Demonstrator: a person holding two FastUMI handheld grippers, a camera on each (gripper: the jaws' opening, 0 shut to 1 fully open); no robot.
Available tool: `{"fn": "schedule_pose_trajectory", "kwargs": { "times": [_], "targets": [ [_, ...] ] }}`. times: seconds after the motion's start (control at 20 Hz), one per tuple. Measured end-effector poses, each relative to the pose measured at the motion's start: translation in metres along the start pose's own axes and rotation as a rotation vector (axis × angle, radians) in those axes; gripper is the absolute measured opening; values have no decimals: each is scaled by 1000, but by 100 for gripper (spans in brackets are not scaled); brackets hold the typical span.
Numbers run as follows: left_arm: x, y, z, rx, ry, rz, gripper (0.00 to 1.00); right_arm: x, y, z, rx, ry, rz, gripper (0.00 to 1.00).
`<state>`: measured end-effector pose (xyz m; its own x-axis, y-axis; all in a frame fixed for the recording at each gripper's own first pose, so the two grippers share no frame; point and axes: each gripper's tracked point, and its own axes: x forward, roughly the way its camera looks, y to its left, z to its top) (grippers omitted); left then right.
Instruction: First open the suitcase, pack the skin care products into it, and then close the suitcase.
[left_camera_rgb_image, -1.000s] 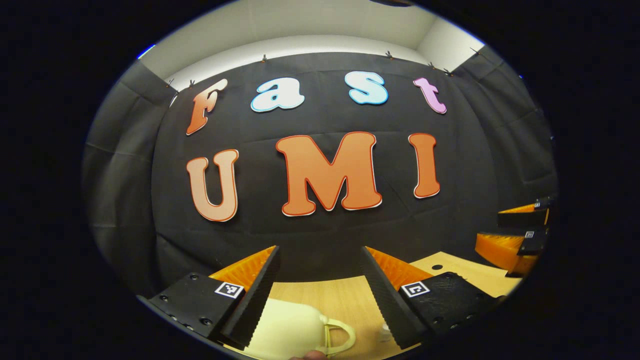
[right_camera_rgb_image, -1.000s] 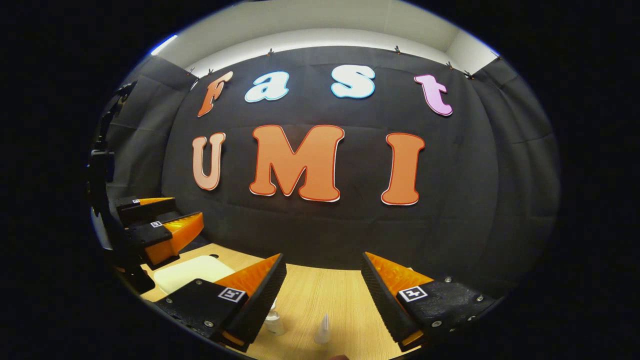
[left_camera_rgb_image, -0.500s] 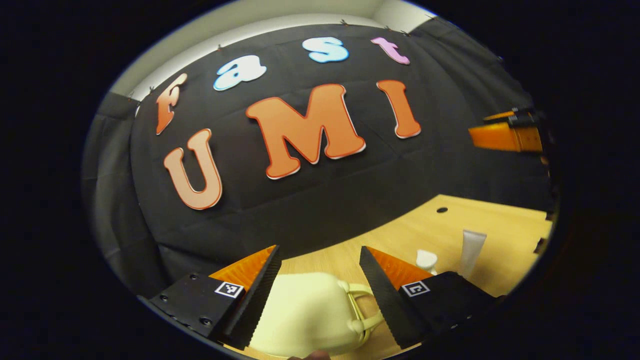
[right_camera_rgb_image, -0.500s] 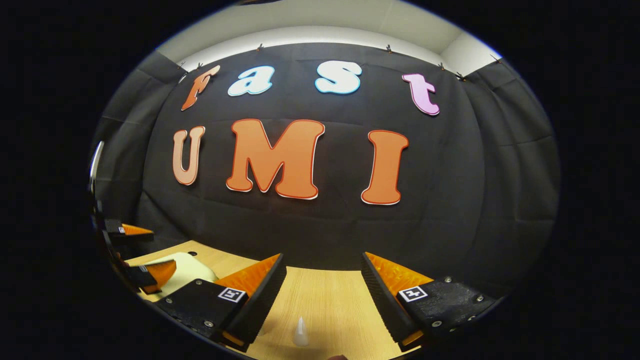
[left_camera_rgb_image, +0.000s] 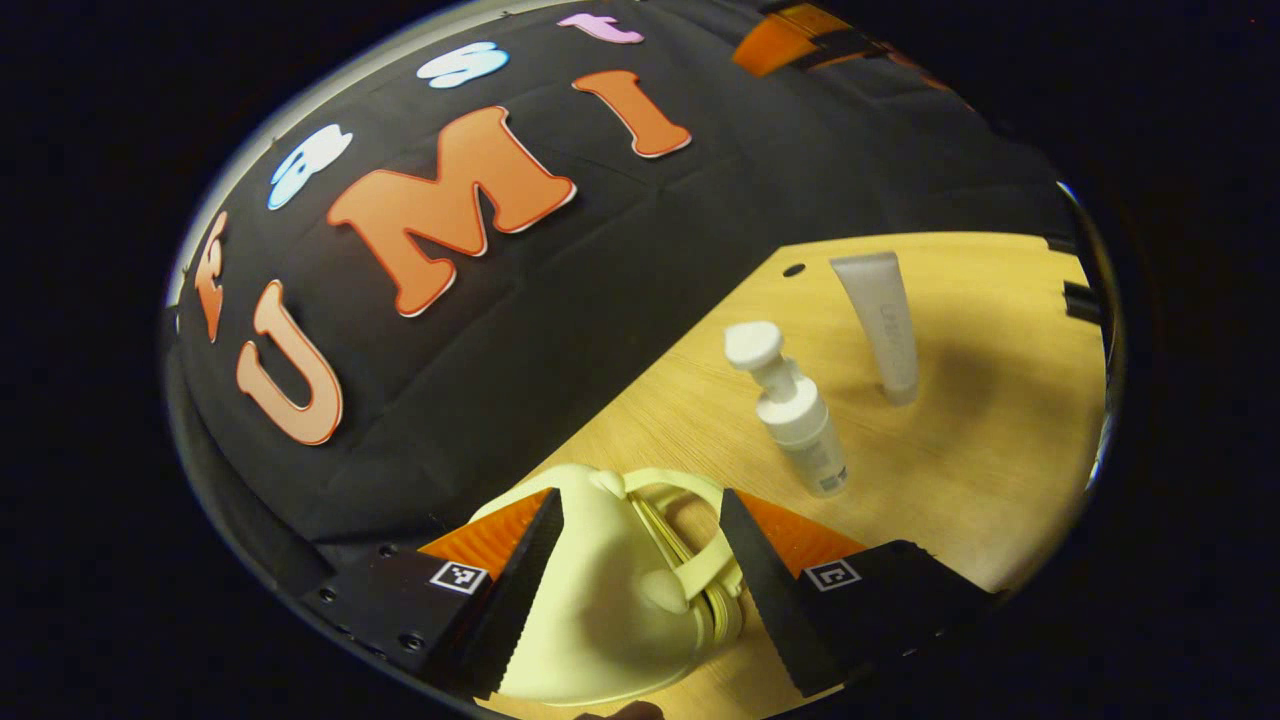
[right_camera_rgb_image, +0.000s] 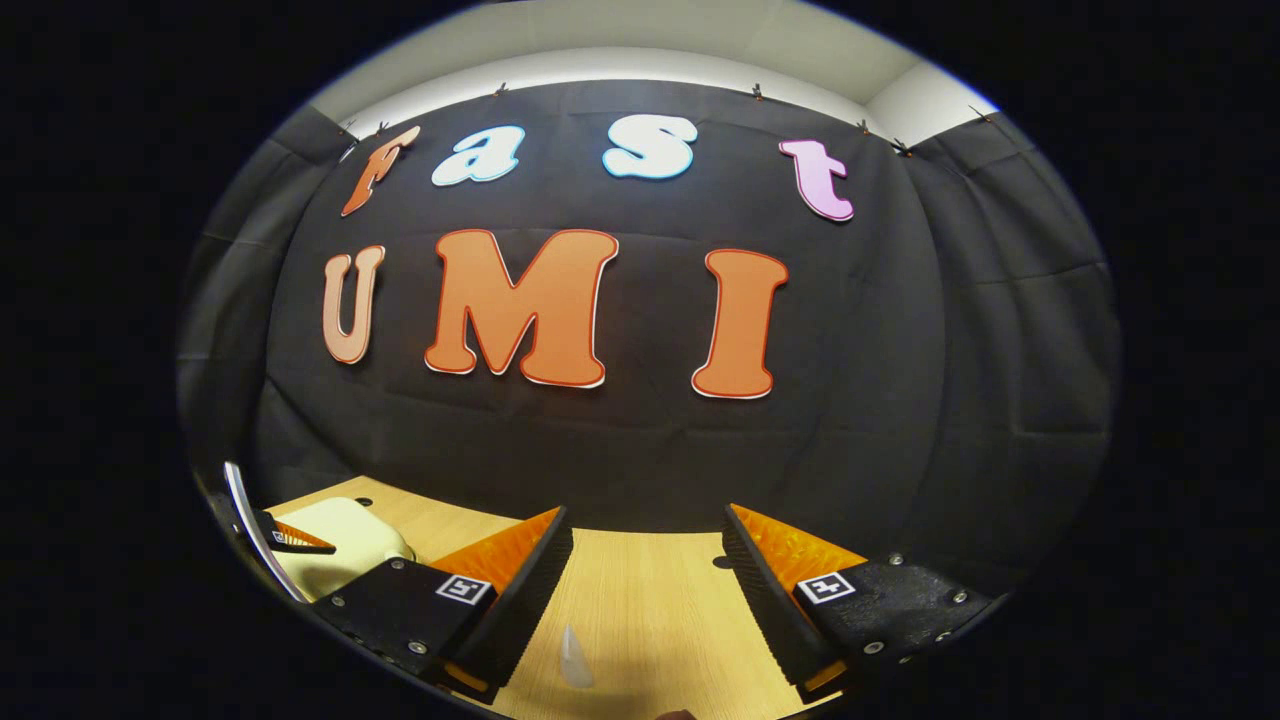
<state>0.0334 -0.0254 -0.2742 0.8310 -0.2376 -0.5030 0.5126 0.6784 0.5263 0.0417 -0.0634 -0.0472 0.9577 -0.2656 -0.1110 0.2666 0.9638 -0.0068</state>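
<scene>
A small cream suitcase lies shut on the wooden table, its handle toward the skin care products. My left gripper is open, tilted, with the suitcase between its fingers; I cannot tell if they touch it. To the right of the suitcase stand a white pump bottle and a pale tube on its cap. My right gripper is open over bare table, with the tip of a small pale container just below its gap. The suitcase also shows at the lower left of the right gripper view.
The wooden table ends at the black cloth wall and has a small round hole near the back. The right gripper appears high at the top of the left gripper view. Part of the left gripper rests beside the suitcase.
The left gripper has rolled and dropped onto the suitcase, which now sits between its fingers; the bottle and tube came fully into view. The right gripper has drifted slightly and stays open.
</scene>
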Motion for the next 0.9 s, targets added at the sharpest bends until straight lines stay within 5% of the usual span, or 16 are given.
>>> {"fn": "schedule_pose_trajectory", "kwargs": {
  "times": [0.4, 0.7, 0.8, 0.85, 0.9],
  "targets": [
    [33, -28, -24, 340, 94, -13, 97, -8, -23, -11, 27, 19, -53, 96],
    [51, -26, -27, 452, 127, 68, 75, -15, -28, -12, 17, 25, -59, 95],
    [62, -32, -31, 473, 138, 53, 75, -16, -28, -10, 14, 20, -52, 96],
    [64, -37, -38, 479, 161, 39, 65, -16, -24, -11, 10, 24, -48, 96],
    [64, -38, -37, 482, 154, 53, 41, -16, -21, -10, 12, 26, -40, 95]
  ]
}}
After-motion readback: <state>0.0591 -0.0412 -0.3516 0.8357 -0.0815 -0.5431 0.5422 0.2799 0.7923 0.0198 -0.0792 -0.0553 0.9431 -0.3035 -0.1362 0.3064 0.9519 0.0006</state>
